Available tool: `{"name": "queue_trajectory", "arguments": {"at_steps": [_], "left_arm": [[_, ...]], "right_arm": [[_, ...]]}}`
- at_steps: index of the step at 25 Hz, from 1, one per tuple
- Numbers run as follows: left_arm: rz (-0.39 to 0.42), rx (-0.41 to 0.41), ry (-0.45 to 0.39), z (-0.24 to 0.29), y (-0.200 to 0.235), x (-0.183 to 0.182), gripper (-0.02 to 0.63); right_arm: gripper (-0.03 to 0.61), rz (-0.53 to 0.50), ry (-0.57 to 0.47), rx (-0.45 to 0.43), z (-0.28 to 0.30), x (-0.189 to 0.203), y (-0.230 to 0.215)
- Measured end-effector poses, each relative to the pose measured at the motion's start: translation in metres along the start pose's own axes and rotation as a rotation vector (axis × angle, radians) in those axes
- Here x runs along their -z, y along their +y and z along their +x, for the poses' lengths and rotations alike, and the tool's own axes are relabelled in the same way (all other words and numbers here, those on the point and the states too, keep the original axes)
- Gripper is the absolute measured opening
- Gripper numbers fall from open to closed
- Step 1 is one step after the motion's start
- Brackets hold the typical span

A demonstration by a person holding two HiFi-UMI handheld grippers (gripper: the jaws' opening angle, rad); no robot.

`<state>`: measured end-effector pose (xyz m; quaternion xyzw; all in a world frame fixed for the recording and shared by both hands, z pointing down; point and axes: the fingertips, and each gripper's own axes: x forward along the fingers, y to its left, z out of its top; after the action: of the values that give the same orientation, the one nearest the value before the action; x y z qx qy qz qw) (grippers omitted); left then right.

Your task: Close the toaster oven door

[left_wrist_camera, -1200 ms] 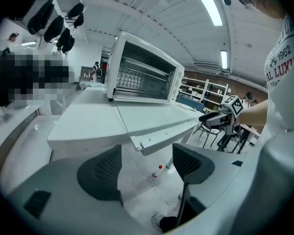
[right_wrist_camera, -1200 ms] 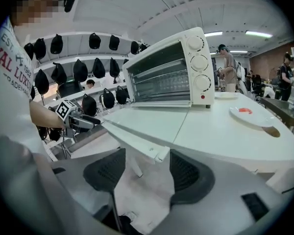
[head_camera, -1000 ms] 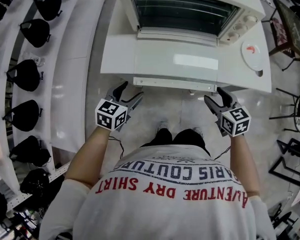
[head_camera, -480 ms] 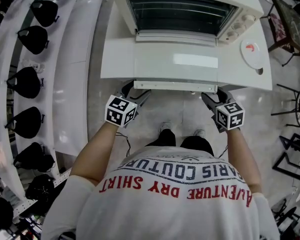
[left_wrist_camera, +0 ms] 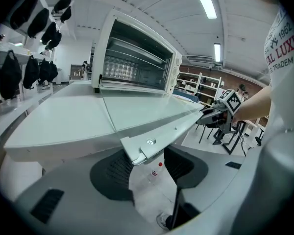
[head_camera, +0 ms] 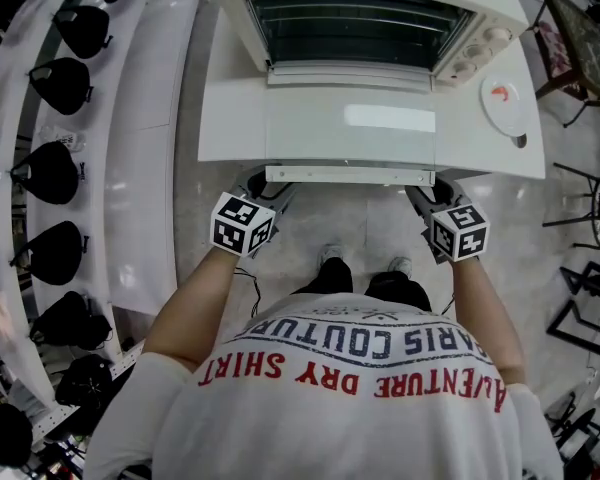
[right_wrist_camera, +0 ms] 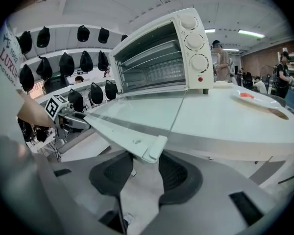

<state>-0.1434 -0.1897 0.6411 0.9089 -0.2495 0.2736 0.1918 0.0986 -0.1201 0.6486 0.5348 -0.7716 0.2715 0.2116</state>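
Note:
The white toaster oven (head_camera: 370, 18) stands on the white table with its glass door (head_camera: 350, 118) folded down flat. The door's handle bar (head_camera: 345, 175) runs along the front edge. My left gripper (head_camera: 263, 190) is at the bar's left end (left_wrist_camera: 139, 148). My right gripper (head_camera: 428, 196) is at the bar's right end (right_wrist_camera: 152, 150). Each gripper's jaws are closing with an end of the bar between the pads, and a little space still shows beside it. In the head view the door's edge hides the fingertips.
The white table (head_camera: 230, 138) carries a small white plate (head_camera: 505, 103) to the right of the oven. A curved white rack with black caps (head_camera: 55, 173) runs along the left. Dark chairs (head_camera: 590, 218) stand on the right. My feet (head_camera: 365, 268) are on the floor below the handle.
Both grippers moved forward from below the table's edge up to the ends of the handle bar, and their jaws have narrowed around it. The door lies flat as before.

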Motion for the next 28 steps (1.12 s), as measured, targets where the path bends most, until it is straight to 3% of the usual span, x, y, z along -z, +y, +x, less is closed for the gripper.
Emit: {"name": "queue_trajectory", "arguments": {"at_steps": [8,20,28], "left_arm": [[-0.03,0.001,-0.001,-0.003,0.001,0.001,0.166],[-0.071,-0.014,-0.035,-0.013,-0.002,-0.01,0.138],[-0.07,0.004,-0.062,-0.028,-0.006,-0.023,0.135]], "right_arm": [[0.12,0.007,-0.013,0.016,-0.003,-0.001,0.005],[0.115,0.067,-0.049,0.02,-0.016,-0.01,0.008],[0.118,0.045,-0.055,0.014,-0.029,-0.024,0.015]]}}
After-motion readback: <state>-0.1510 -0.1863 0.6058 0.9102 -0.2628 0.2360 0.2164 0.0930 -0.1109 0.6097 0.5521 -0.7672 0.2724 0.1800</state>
